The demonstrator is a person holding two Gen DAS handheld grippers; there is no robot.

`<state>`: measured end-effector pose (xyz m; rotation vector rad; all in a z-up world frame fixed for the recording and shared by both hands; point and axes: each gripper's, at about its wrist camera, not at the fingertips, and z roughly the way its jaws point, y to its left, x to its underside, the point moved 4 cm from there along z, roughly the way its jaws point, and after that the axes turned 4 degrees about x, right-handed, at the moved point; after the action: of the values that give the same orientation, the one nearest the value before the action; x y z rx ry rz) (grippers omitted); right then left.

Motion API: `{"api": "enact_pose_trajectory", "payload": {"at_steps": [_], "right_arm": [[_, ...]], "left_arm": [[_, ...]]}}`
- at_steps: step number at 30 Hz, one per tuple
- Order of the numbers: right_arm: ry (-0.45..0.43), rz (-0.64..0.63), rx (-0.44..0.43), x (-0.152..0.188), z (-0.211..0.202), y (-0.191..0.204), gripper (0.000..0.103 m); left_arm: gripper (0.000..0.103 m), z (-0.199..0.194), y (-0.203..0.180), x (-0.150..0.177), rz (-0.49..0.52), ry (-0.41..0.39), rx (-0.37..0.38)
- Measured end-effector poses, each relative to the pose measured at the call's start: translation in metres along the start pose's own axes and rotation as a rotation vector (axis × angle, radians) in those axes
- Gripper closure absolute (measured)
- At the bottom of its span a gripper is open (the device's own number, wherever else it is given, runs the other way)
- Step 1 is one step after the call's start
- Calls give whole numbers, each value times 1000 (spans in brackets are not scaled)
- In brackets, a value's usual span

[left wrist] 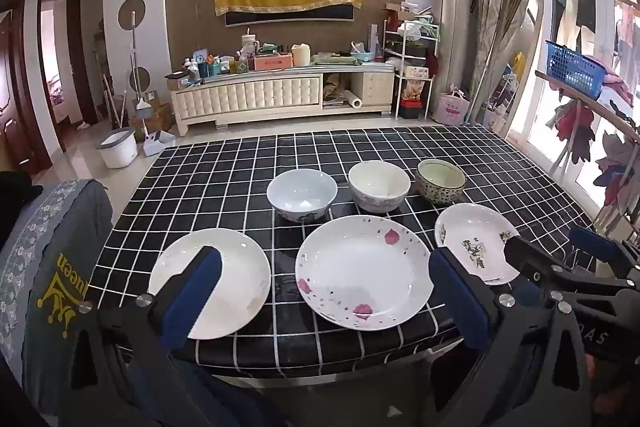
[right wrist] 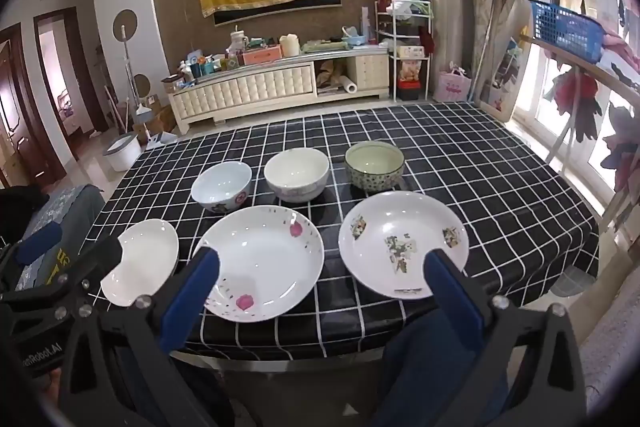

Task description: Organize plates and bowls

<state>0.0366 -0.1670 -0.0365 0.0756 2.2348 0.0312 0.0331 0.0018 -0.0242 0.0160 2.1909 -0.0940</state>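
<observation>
From my left camera I see the desk (left wrist: 460, 155) with its black cloth of white squares, and six dishes on it in two rows. In the near row, at 8 o'clock, lies the plain white plate (left wrist: 224, 267). At 6 o'clock, just beside it but apart, lies the petal plate (left wrist: 360, 267), the biggest one. At 4 o'clock lies the picture plate (left wrist: 472, 239), near the front edge of the desk.

In the far row, from left to right, stand the pale blue bowl (left wrist: 302, 193), the cream bowl (left wrist: 378, 189) and the green patterned bowl (left wrist: 440, 181). All three are upright and none touches another.

My left hand-held gripper (left wrist: 324, 291) is spread wide above the near edge, pinching nothing; its fingers frame the petal plate. My right hand-held gripper (right wrist: 326, 277) is spread wide too and empty. In its view one finger comes before the petal plate and the other before the picture plate.
</observation>
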Motion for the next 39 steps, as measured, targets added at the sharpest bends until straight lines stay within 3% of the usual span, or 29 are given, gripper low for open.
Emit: {"api": "enact_pose_trajectory", "payload": {"at_steps": [14, 39], "right_arm": [[0, -3, 0, -1, 1, -14, 0], [11, -11, 6, 3, 0, 2, 0]], "left_arm": [[0, -1, -5, 4, 10, 1, 8], [0, -3, -6, 3, 13, 0, 15]]}}
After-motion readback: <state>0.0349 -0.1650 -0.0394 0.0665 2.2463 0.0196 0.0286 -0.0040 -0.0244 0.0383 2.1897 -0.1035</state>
